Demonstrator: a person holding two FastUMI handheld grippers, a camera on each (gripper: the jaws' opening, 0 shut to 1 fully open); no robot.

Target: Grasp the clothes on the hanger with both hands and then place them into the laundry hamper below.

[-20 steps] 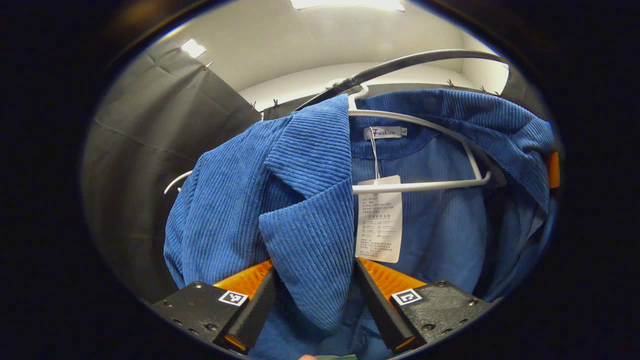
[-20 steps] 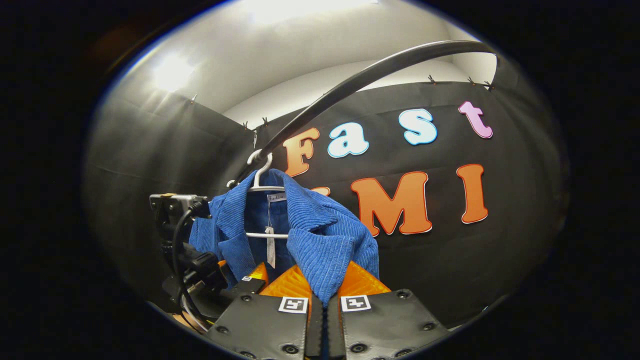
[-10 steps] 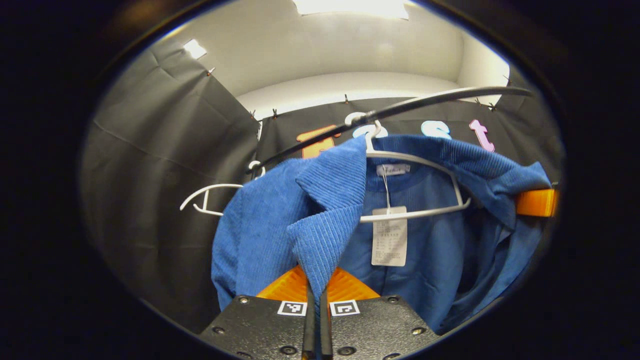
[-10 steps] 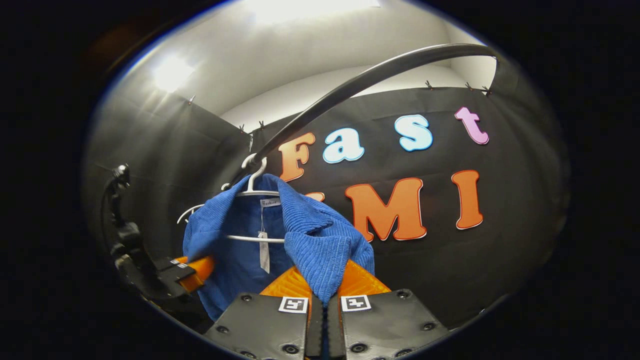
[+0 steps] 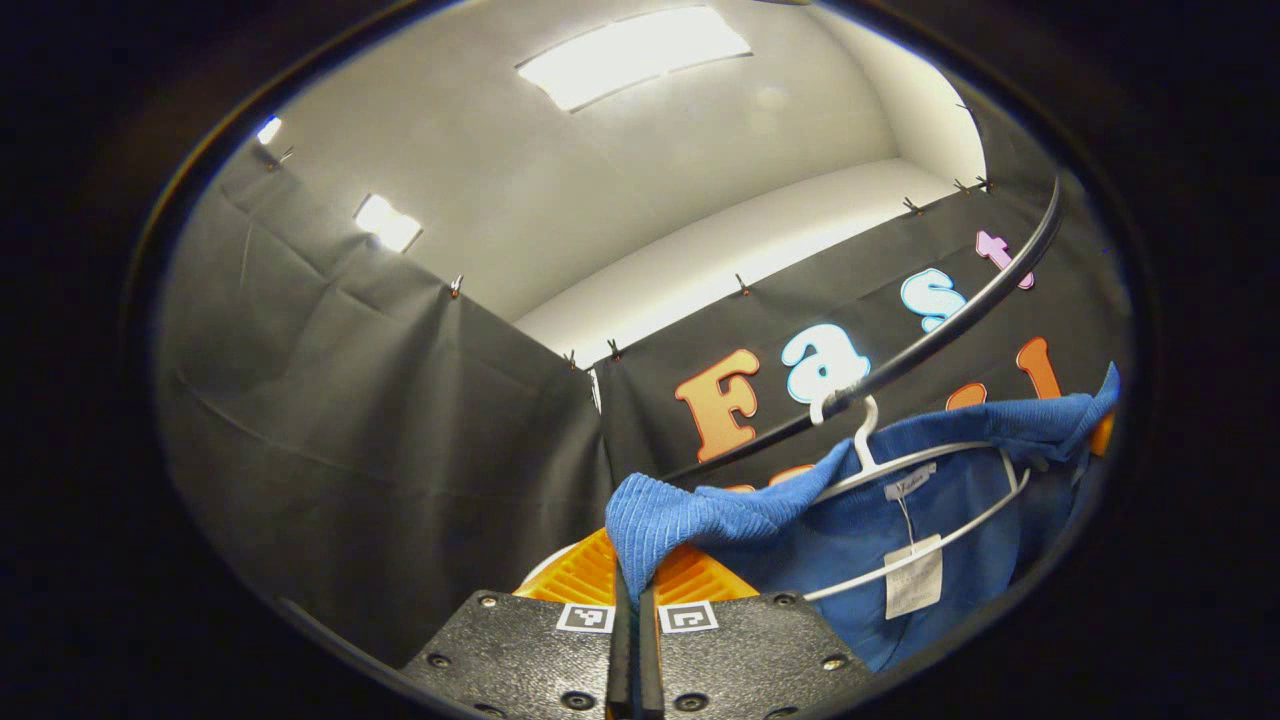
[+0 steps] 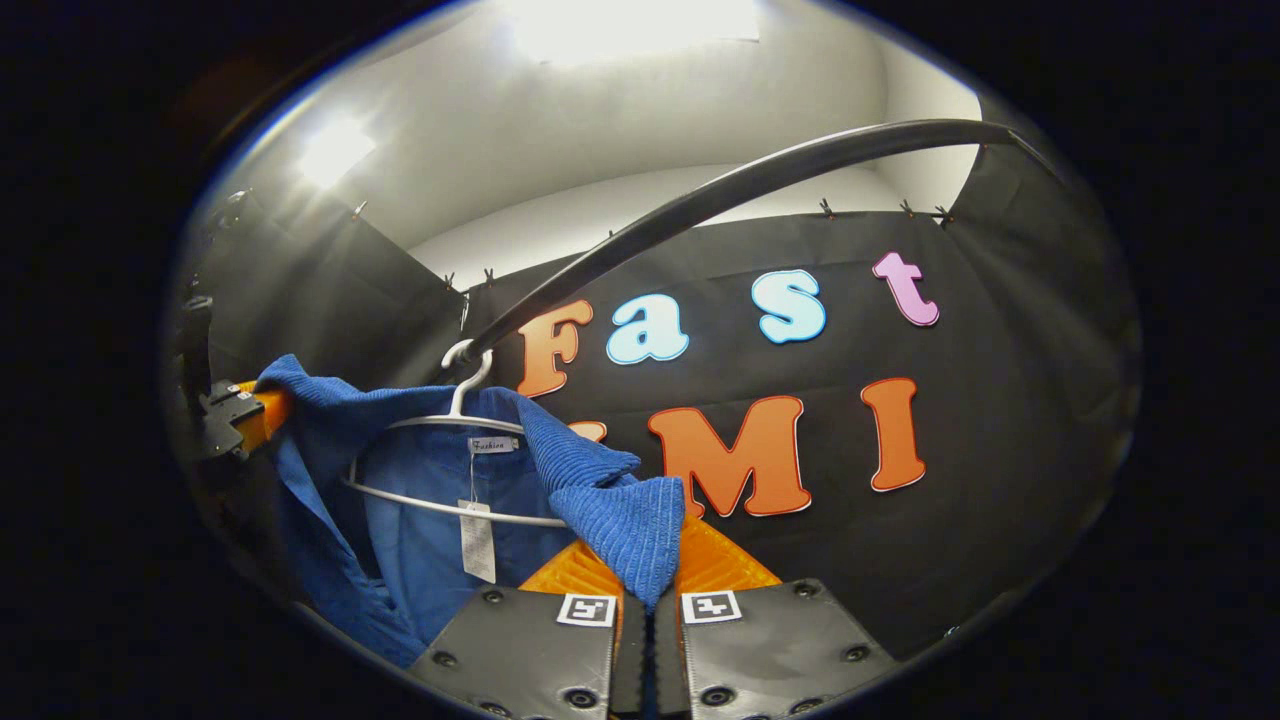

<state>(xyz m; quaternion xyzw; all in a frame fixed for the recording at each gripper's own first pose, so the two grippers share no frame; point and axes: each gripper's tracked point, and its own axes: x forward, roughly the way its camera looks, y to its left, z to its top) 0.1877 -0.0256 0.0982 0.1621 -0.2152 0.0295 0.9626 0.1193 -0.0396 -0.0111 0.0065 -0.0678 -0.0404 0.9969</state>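
A blue corduroy jacket hangs on a white hanger from a dark curved rail. My left gripper is shut on one front lapel, pulled out to the left of the hanger. In the right gripper view the jacket is spread wide below the hanger. My right gripper is shut on the other lapel, and the left gripper holds the far edge at the left. A paper tag dangles inside the jacket.
The rail arcs overhead across the booth. Black cloth walls close in the left side and the back.
The left gripper shut on the lapel and pulled it far to the left, away from the hanger. The jacket's front has spread open between the two grippers; the right gripper kept its hold.
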